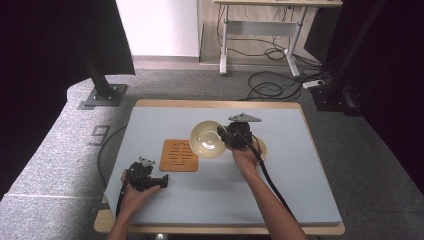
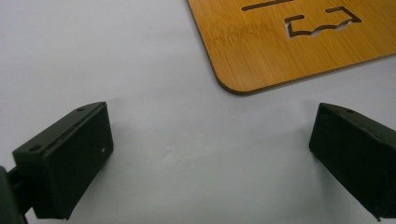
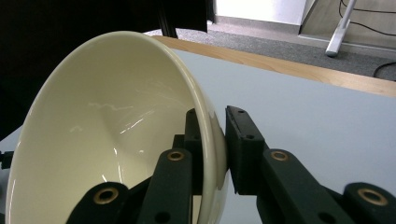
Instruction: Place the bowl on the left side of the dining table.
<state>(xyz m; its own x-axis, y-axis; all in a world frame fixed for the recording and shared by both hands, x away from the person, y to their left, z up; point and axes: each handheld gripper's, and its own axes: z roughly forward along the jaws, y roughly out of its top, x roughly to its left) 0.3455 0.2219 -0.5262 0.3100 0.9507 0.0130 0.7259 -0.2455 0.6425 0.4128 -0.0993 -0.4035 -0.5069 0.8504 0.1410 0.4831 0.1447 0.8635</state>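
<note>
right tool [image 3: 217,140] pinching bowl [image 3: 107,130] rim

A rectangular table [image 1: 310,165] with a pale wooden edge and a light blue-grey covering stands on grey speckled carpet [image 1: 60,150]. Black curtains [image 1: 45,60] hang at the left and right, each beside a dark metal post on a bolted base plate [image 1: 104,95]. Beyond the carpet is a white wall [image 1: 160,25] and a white-legged desk with a wooden top [image 1: 260,25], under which black cables [image 1: 272,85] loop across the floor towards a white power strip [image 1: 314,83].
</note>
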